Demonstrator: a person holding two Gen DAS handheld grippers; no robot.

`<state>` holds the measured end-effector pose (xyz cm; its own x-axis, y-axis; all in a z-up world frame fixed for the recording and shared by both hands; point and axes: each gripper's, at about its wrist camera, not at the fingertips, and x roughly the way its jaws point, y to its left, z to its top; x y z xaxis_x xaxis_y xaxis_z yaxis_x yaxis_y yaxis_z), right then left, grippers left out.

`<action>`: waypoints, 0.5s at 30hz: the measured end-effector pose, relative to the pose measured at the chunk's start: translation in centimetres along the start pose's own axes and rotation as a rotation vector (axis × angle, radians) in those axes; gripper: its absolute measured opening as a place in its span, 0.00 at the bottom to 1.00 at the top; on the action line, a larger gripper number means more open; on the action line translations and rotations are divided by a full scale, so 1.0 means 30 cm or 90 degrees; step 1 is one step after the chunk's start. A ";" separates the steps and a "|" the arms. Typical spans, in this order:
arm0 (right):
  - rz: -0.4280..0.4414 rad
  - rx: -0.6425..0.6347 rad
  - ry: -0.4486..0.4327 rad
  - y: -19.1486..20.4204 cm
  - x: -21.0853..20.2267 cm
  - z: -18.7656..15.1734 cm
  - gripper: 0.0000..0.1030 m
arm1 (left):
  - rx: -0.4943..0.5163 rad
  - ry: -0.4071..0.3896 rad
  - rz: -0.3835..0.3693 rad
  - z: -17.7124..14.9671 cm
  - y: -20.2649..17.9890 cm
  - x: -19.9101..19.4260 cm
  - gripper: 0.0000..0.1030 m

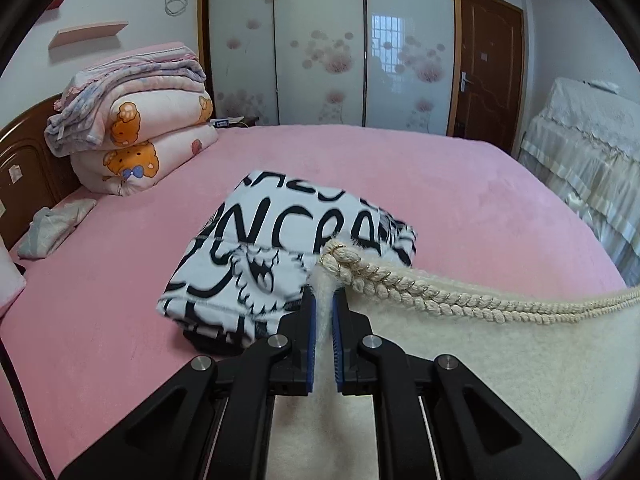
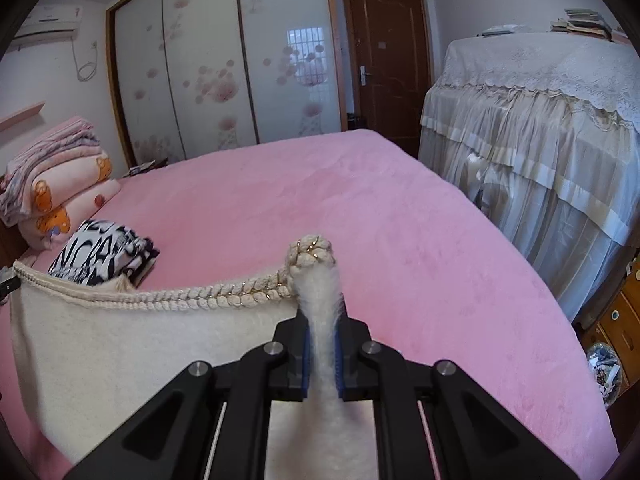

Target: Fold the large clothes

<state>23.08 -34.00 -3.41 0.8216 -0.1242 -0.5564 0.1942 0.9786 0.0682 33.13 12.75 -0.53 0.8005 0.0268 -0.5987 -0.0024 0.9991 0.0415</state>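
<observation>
A cream fuzzy garment (image 1: 460,360) with a braided, gold-threaded trim (image 1: 400,282) hangs stretched between my two grippers above the pink bed. My left gripper (image 1: 323,300) is shut on one corner of it, just below the trim's end. My right gripper (image 2: 322,316) is shut on the other corner of the cream garment (image 2: 120,344), with the braided trim (image 2: 224,294) bunched above the fingertips. The garment's lower part is hidden below both views.
A folded black-and-white lettered garment (image 1: 280,256) lies on the pink bed (image 1: 460,208), also seen in the right wrist view (image 2: 100,252). Stacked quilts (image 1: 136,128) sit by the headboard. A lace-covered piece of furniture (image 2: 540,152) stands at the bed's right. Wardrobe doors (image 1: 328,40) behind.
</observation>
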 end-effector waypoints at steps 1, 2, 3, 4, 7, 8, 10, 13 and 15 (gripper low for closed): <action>-0.004 0.000 -0.007 0.001 0.018 0.012 0.08 | -0.003 -0.003 0.004 0.010 -0.008 0.023 0.05; -0.008 0.003 -0.011 0.001 0.044 0.025 0.08 | -0.002 -0.003 0.011 0.015 -0.019 0.054 0.05; -0.012 0.006 -0.010 0.000 0.073 0.033 0.08 | 0.003 0.000 0.022 0.011 -0.033 0.095 0.05; -0.019 0.007 -0.008 0.003 0.113 0.037 0.08 | 0.005 0.008 0.028 0.002 -0.039 0.136 0.05; -0.053 -0.007 0.055 0.019 0.316 0.009 0.09 | 0.010 0.070 0.062 -0.068 -0.057 0.313 0.07; -0.064 -0.009 0.096 0.024 0.393 -0.015 0.10 | 0.024 0.093 0.080 -0.100 -0.066 0.371 0.12; -0.089 -0.009 0.181 0.029 0.519 -0.068 0.13 | 0.041 0.105 0.106 -0.137 -0.076 0.424 0.19; -0.123 -0.005 0.218 0.027 0.572 -0.112 0.23 | 0.043 0.093 0.127 -0.137 -0.075 0.428 0.36; -0.109 0.012 0.210 0.009 0.549 -0.107 0.29 | 0.029 0.099 0.130 -0.120 -0.045 0.421 0.62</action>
<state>34.95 -35.25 -15.22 0.5605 -0.2239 -0.7974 0.3262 0.9446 -0.0359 41.08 11.85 -11.02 0.6840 0.2362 -0.6902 -0.1250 0.9701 0.2081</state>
